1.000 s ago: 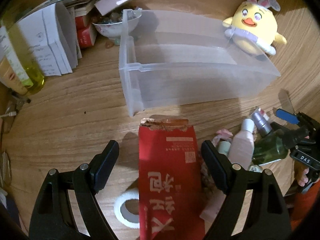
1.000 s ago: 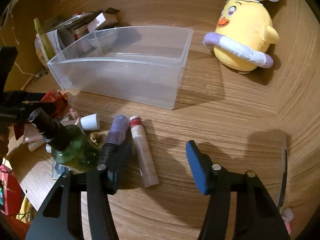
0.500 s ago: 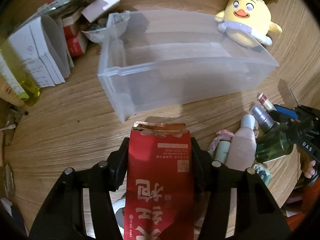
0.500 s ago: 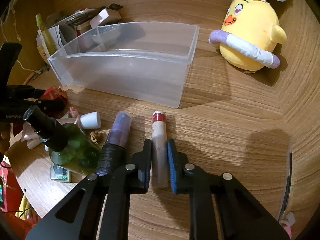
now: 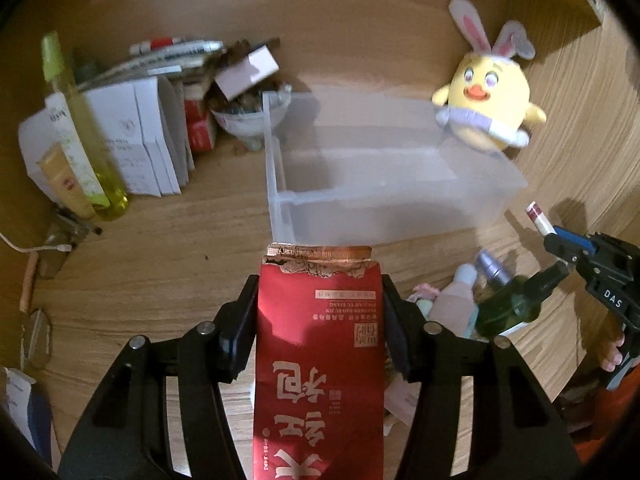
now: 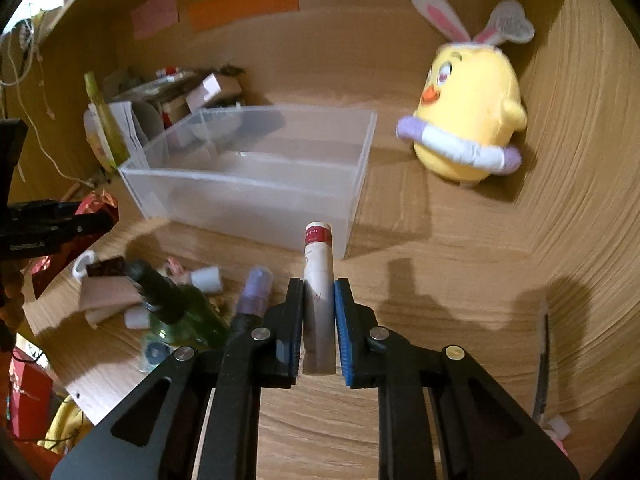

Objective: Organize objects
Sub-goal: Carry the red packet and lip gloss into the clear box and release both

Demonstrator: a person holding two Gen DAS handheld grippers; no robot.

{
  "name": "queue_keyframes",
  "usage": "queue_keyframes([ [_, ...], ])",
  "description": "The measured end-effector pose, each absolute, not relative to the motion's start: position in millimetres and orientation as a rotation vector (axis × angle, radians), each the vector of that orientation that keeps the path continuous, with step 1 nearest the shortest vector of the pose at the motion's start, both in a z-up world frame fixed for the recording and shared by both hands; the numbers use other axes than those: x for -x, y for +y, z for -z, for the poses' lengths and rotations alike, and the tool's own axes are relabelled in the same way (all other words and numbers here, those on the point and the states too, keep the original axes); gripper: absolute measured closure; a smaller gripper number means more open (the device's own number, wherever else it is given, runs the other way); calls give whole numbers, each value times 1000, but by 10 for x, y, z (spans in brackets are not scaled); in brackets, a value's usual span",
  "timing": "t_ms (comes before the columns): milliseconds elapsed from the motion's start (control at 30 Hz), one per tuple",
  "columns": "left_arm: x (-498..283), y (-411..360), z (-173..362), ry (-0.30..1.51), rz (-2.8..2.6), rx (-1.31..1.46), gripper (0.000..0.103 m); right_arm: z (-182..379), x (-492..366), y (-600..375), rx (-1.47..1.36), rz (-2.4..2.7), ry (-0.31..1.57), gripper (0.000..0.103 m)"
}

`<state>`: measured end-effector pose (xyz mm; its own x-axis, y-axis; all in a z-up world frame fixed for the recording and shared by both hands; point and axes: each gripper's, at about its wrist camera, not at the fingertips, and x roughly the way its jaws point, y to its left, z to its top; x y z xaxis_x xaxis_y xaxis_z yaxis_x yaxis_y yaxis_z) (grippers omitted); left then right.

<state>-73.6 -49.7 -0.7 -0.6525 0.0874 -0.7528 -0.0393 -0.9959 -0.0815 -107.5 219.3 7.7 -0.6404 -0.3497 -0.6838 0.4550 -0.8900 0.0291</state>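
Observation:
A clear plastic bin stands empty on the wooden desk; it also shows in the right wrist view. My left gripper is shut on a red foil packet with a torn top, held above the desk just before the bin's near wall. My right gripper is shut on a pale tube with a red band, lifted off the desk and pointing at the bin's corner. The tube and right gripper show at the right of the left wrist view.
A yellow chick plush sits right of the bin. A green glass bottle, a purple-capped bottle and small tubes lie in front of the bin. Paper boxes, a yellow bottle and a bowl crowd the back left.
Both grippers closed on their objects half a second ago. They have since lifted the red packet and the tube off the desk and tilted up toward the bin.

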Motion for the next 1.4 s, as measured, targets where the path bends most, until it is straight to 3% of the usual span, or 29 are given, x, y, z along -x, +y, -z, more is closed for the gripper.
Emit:
queue_keyframes([
  [733,945,-391,-561,-158,-2895,994,47,-574,1295,2005,-807,2530,116,89],
  [1400,1565,-458,-790,-202,-2924,959,47,-622,2046,1722,-838,2508,141,89],
])
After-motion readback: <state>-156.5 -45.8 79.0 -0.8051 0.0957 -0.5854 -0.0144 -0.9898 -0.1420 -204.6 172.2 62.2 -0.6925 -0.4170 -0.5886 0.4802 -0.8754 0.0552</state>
